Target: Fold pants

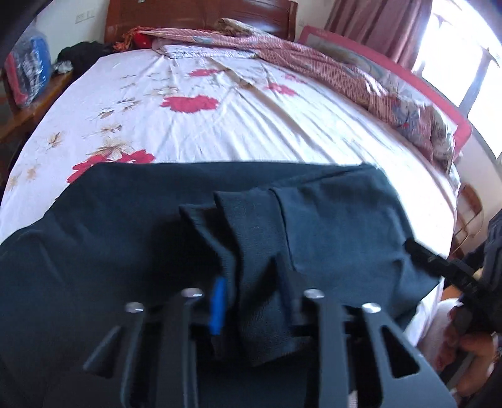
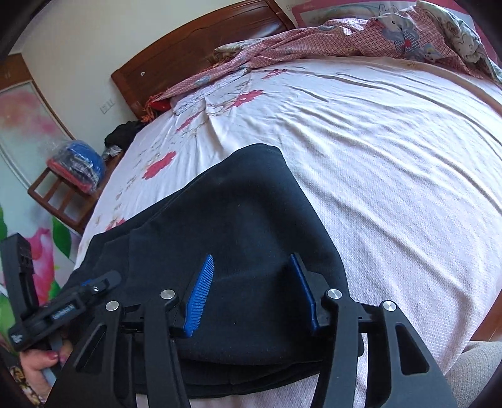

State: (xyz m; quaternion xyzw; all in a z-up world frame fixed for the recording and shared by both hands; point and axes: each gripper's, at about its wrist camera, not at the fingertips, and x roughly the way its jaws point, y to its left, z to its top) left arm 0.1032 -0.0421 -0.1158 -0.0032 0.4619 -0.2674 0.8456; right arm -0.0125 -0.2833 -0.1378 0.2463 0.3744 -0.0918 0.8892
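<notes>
Left wrist view, nearest: the left gripper (image 1: 251, 301), its jaws drawn close and clamped on a bunched fold of the dark pants (image 1: 329, 219); the cloth rises in pleats between the two fingers, one blue pad (image 1: 217, 309) showing at the left of the fold. At the right edge of this view alone appear the right gripper seen from outside (image 1: 414, 248) and the person's hand (image 1: 470, 348) holding its handle. Right wrist view, nearest: the right gripper (image 2: 252, 295), jaws standing partly apart with both blue ribbed pads (image 2: 200, 295) visible, each set against a raised hump of the pants (image 2: 244, 204); whether they press it cannot be told. Only this view shows the left gripper from outside (image 2: 103, 282) at the lower left, with the other hand (image 2: 44, 364) beneath it. The pants lie at the near edge of the bed (image 2: 392, 175), partly folded, layered edges showing at the bottom of the right view. Beyond them: a white sheet printed with red flowers (image 1: 188, 103) in the left view; the right view shows its plain textured side. Further: a checked pink quilt (image 2: 360, 34) heaped along the far side; a wooden headboard (image 2: 194, 53); a bagged blue bundle (image 2: 78, 163) on a wooden stand beside the bed. Curtains (image 1: 376, 25) and a bright window (image 1: 464, 56) appear in the left view only.
</notes>
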